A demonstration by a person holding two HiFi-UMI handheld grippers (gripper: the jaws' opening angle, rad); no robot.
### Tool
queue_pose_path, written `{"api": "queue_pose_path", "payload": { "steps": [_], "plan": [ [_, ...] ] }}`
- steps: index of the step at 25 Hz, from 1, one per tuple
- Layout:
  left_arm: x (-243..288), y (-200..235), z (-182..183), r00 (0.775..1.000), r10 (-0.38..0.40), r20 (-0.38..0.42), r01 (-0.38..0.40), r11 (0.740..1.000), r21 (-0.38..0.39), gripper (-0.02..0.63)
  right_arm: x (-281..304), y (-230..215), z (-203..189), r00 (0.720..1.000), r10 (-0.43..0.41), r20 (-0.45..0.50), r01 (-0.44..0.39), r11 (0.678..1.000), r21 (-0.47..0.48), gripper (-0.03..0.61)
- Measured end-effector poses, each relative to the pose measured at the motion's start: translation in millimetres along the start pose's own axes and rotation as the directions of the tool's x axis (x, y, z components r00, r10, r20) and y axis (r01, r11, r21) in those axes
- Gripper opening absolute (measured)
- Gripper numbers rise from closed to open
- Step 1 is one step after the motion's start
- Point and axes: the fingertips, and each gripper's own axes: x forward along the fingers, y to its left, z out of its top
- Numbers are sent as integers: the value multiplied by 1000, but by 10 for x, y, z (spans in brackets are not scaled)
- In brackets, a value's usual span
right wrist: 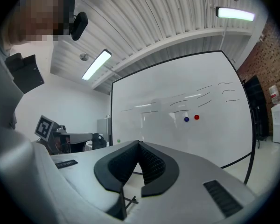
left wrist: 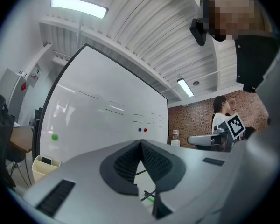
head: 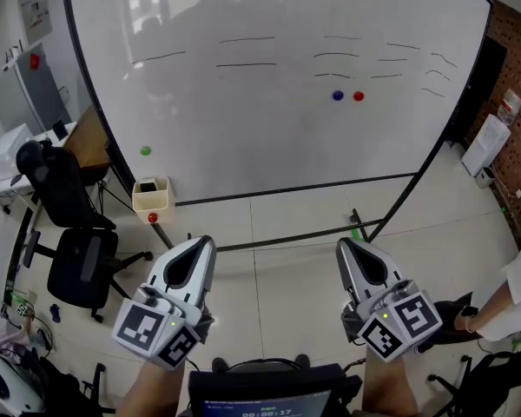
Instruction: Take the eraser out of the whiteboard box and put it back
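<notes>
Left gripper: The left gripper (head: 201, 243) is held low and nearest the viewer, pointed level at the board. Its jaws are brought together, with nothing between the pads.
Right gripper: The right gripper (head: 346, 247) is held beside it in the same attitude. Its jaws are likewise closed on nothing.
Whiteboard box: A cream, open-topped whiteboard box (head: 151, 203) is fixed at the lower left corner of the whiteboard (head: 278, 146). It is well apart from both grippers and nearer the left one.
Eraser: A dark block (head: 147, 186) is seen in the mouth of the box. It is small in every view and is taken to be the eraser, so the eraser is judged to lie inside the box.
Stage: This arrangement is matched equally by an eraser waiting to be lifted out and by one already set back in. No step can be fixed from the closed, empty jaws.
Handling note: The box is open only at the top, so the eraser is judged to pass cleanly only through that opening. It should be kept clear of the walls and gripped across its narrow faces.
Obstructions: A red magnet (head: 153, 218) is placed just below the box, and a green magnet (head: 145, 151) is placed above it near the left edge. Office chairs (head: 78, 259) are crowded to the left of that corner.
Far board: A blue magnet (head: 337, 95) and a second red magnet (head: 358, 95) are set side by side toward the upper right, among faint pen strokes.
</notes>
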Motion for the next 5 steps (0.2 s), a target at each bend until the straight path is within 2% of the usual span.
{"api": "queue_pose_path", "payload": {
  "steps": [5],
  "plan": [
    [15,-6,27,1000,7,7,-7,1000,-1,28,-5,-13,21,1000,3,-2,-3,1000,-5,21]
  ]
}}
